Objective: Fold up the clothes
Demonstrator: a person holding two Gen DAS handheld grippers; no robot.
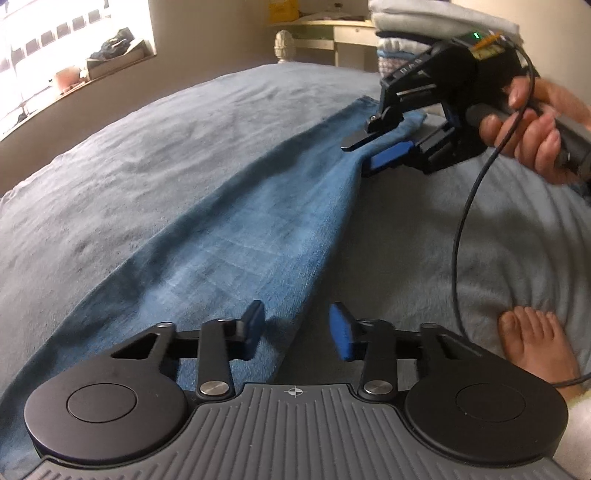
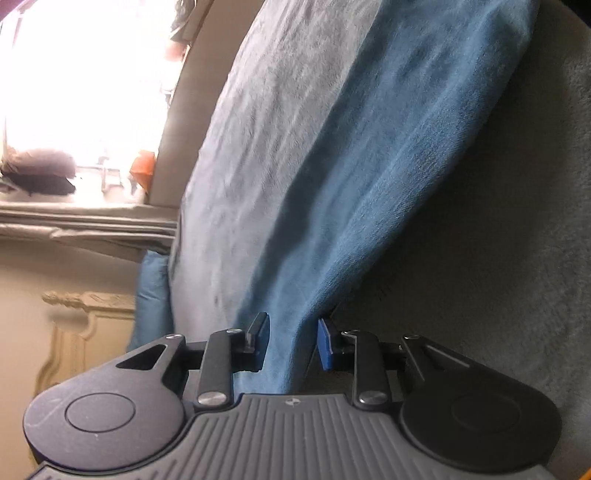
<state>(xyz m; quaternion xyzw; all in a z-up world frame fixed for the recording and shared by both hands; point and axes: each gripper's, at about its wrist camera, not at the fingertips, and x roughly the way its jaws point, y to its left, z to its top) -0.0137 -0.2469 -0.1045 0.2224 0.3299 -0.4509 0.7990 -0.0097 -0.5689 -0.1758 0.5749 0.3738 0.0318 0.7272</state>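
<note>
The blue garment (image 1: 236,236) lies as a long band across the grey bedcover (image 1: 129,155), lower left to upper right. The right gripper (image 1: 373,151), upper right, pinches its far end; the left gripper (image 1: 295,328), bottom centre, stands narrow with cloth between the pads, contact unclear. Judged step: securing both ends. Next, confirm both grips, then lift one end over the other.

A grey-blue blanketed bed (image 1: 129,177) carries a long blue cloth (image 1: 240,236) and a bare foot (image 1: 535,343)

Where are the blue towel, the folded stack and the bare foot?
blue towel (image 1: 236,236), left wrist view, middle of the cloth.
folded stack (image 1: 424,18), left wrist view, top layers.
bare foot (image 1: 535,343), left wrist view, below the toes.
</note>
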